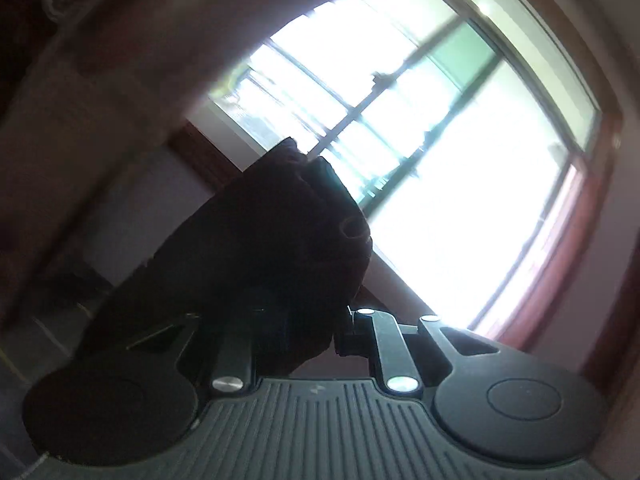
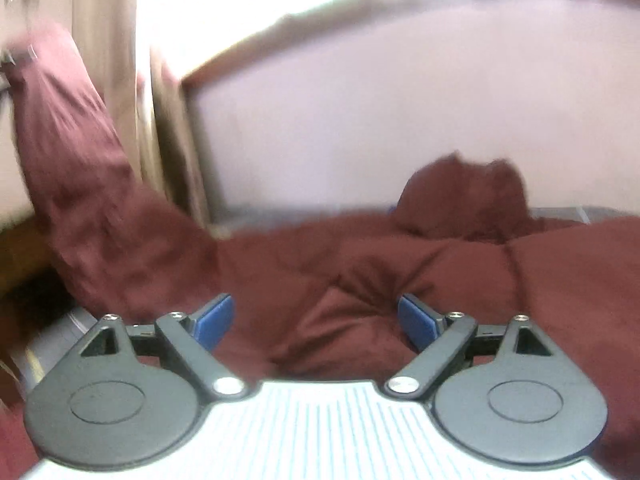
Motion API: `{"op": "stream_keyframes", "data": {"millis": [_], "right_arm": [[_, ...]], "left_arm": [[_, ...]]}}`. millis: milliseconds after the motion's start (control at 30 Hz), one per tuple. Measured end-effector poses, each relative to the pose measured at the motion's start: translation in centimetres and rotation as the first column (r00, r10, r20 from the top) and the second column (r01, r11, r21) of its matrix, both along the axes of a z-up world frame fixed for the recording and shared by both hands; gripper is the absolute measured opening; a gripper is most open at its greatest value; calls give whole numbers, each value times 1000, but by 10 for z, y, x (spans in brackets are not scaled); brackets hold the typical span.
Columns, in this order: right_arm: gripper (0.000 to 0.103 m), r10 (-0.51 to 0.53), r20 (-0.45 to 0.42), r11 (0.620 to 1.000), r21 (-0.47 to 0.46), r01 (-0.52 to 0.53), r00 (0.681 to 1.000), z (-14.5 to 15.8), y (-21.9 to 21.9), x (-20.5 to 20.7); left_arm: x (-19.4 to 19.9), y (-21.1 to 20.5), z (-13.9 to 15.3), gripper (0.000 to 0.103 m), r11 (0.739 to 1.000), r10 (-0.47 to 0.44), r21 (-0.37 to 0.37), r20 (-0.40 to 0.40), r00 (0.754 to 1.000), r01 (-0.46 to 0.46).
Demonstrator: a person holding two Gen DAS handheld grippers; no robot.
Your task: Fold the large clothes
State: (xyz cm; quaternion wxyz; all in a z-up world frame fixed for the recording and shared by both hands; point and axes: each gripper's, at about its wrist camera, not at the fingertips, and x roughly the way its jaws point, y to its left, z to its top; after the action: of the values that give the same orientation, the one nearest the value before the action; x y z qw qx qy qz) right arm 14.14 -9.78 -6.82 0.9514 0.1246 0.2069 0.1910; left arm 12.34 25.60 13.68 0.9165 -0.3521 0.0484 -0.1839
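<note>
Risk: the raised part of the maroon garment (image 2: 360, 264) may slip out of the left hand-held gripper (image 1: 304, 320), since only a bunched end of cloth appears clamped and the hanging weight pulls against it. A second risk is that the right hand-held gripper (image 2: 316, 320) pinches several layers at once, because the cloth beneath it is heaped and creased, which would spoil the fold.

Left hand-held gripper: clenched on a wad of the garment, which shows dark against the bright window (image 1: 440, 140) and covers the finger ends. It is lifted well above the rest of the cloth.

Right hand-held gripper: released, blue pads (image 2: 214, 320) spread wide, nothing between them. It hangs just over the garment.

The garment lies crumpled on a surface that it hides from view, with one long portion rising to the upper left of the right wrist view.
</note>
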Motion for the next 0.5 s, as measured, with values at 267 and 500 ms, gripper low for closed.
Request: {"op": "stream_keyframes", "data": {"millis": [267,500], "right_arm": [[91,-90,11,990,114,88,996,7,-87,-88],[91,-193,-18,963,187,192,981,0,-151,-134]], "left_arm": [[31,-144,-9,20,966,-253,46,-37,967,254],[74,-234,-68,20,921,-367,65,-193,910,385]]}}
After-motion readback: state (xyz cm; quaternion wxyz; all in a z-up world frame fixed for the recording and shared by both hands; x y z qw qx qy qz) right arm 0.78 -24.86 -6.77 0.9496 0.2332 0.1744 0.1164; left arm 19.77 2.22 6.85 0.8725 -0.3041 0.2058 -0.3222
